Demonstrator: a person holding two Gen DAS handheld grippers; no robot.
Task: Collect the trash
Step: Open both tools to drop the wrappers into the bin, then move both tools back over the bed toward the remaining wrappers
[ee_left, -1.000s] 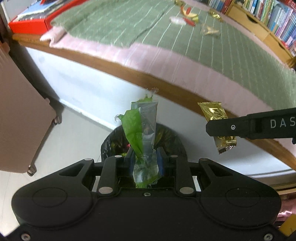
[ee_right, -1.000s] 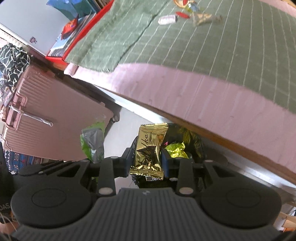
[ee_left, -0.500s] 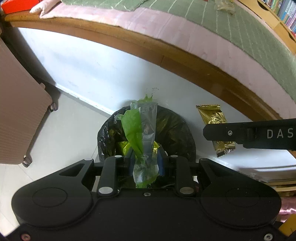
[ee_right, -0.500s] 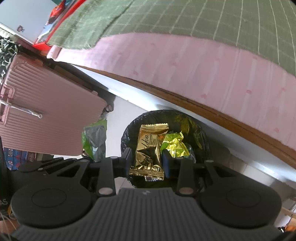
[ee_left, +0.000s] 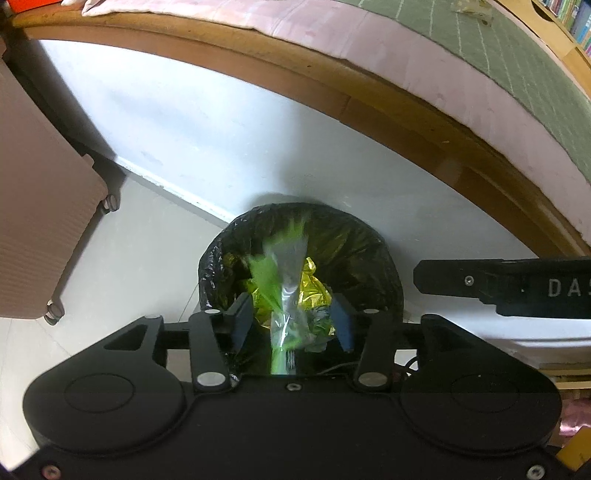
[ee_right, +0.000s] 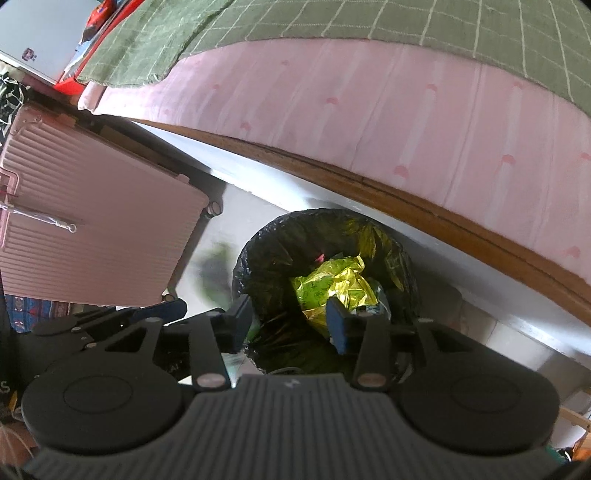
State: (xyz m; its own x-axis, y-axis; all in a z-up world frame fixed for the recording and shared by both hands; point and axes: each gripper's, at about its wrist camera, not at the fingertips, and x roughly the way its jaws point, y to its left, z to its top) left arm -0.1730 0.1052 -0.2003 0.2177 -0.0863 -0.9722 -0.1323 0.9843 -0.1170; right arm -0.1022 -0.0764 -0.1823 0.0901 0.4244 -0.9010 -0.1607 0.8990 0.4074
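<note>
A bin with a black liner (ee_left: 221, 254) stands on the floor against the bed's white side panel. My left gripper (ee_left: 291, 325) hovers just over it with its jaws opening. A green and clear wrapper (ee_left: 284, 291), blurred, hangs loose between the blue pads, which do not press on it. My right gripper (ee_right: 290, 325) is above the same bin (ee_right: 258, 254), jaws opening, nothing between them. Crumpled yellow-green and gold foil trash (ee_right: 332, 284) lies inside the bin. The right gripper's black body (ee_left: 517, 291) shows at the right of the left wrist view.
A pink ribbed suitcase (ee_right: 92, 236) stands on its wheels left of the bin. The bed's wooden rail (ee_left: 369, 96), pink sheet (ee_right: 369, 110) and green checked blanket (ee_right: 332, 18) overhang behind. A clear wrapper (ee_left: 472, 7) lies on the blanket.
Both grippers sank toward the bin and their jaws parted. The gold wrapper has left the right gripper. The green wrapper has come free of the left pads and is blurred.
</note>
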